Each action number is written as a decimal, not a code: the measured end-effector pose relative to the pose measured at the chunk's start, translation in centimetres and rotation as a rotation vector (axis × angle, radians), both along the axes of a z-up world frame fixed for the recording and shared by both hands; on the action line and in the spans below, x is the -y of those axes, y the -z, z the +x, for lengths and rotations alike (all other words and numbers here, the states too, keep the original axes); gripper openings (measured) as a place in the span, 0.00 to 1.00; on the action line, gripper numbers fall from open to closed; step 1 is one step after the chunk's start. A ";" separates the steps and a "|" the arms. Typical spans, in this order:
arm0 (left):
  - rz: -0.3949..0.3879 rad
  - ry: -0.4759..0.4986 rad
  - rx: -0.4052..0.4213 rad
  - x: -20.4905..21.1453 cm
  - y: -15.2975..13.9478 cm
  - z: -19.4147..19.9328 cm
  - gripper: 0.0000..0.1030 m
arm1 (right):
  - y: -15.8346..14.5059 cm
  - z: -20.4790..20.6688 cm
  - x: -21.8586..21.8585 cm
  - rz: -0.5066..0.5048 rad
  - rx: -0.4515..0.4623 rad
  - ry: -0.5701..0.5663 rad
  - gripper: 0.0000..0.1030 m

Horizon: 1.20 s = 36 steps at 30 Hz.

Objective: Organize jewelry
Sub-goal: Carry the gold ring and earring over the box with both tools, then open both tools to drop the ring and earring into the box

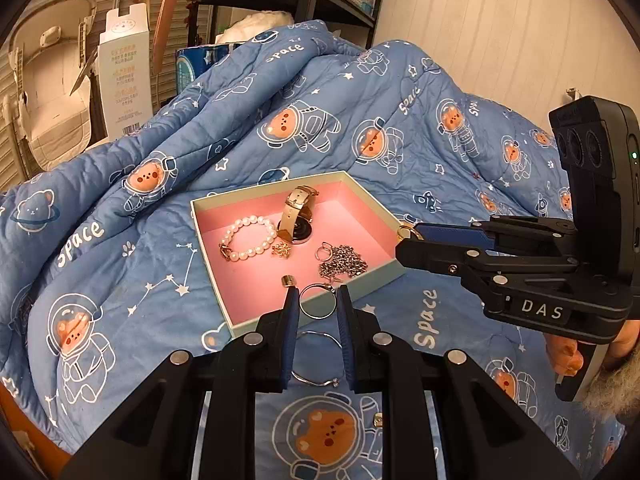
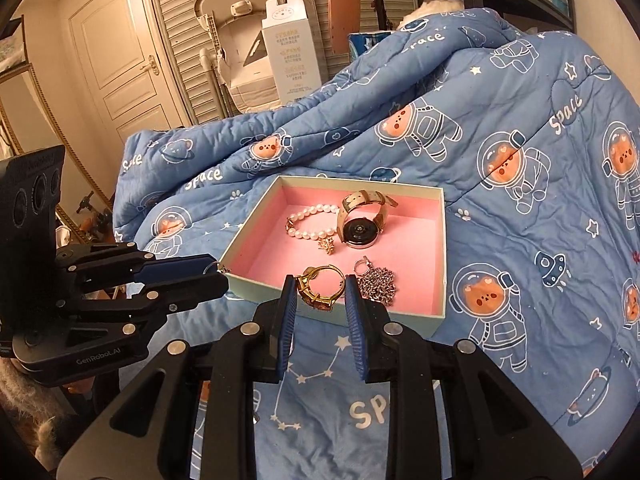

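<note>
Blue bear-astronaut quilt [image 1: 400,92] covers the whole bed, with a white carton [image 2: 292,44] and a door [image 2: 120,60] behind it. On the quilt sits a shallow box [image 2: 260,216] with a pink inside, already holding a pearl bracelet [image 1: 248,240], a watch [image 2: 360,222] tipped on its side with the strap looped up, a little gold charm [image 1: 282,249] just beside the pearls, and a pile of silver chain [image 1: 342,262].

Left gripper [image 1: 318,300] is clamped on a thin silver ring [image 1: 318,300], held over the near edge of the box. Another silver hoop [image 1: 320,360] lies on the quilt under its fingers. Right gripper [image 2: 320,292] is pinching a gold ring [image 2: 320,286], hanging over the box's near edge next to the chain. A tiny gold piece [image 1: 287,280] sits in the box near the left gripper's tip.
</note>
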<state>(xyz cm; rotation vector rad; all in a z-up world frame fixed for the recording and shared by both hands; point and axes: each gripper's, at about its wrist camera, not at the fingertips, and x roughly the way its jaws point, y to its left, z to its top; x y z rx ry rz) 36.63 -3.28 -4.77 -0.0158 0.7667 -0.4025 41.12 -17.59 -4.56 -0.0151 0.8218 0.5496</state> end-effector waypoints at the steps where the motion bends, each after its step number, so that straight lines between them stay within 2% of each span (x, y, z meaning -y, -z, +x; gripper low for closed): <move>1: -0.003 0.001 -0.018 -0.1 0.1 0.7 0.18 | 0.3 0.6 -0.1 -0.004 -0.017 -0.006 0.24; 5: -0.038 -0.010 -0.092 -0.5 0.5 3.6 0.18 | 1.1 3.1 -0.6 -0.035 -0.068 -0.001 0.24; 9: -0.029 -0.002 -0.138 -0.1 0.9 6.1 0.18 | 1.8 5.4 -1.2 -0.068 -0.108 -0.006 0.24; 20: 0.122 0.031 -0.216 1.6 3.4 10.0 0.18 | 4.6 8.9 -2.1 -0.158 -0.257 -0.038 0.24; 24: 0.134 0.028 -0.239 1.9 4.1 10.7 0.18 | 5.7 9.7 -2.3 -0.174 -0.313 -0.043 0.25; 36: 0.173 0.026 -0.281 2.6 5.3 11.9 0.18 | 6.9 10.2 -2.4 -0.223 -0.316 -0.037 0.25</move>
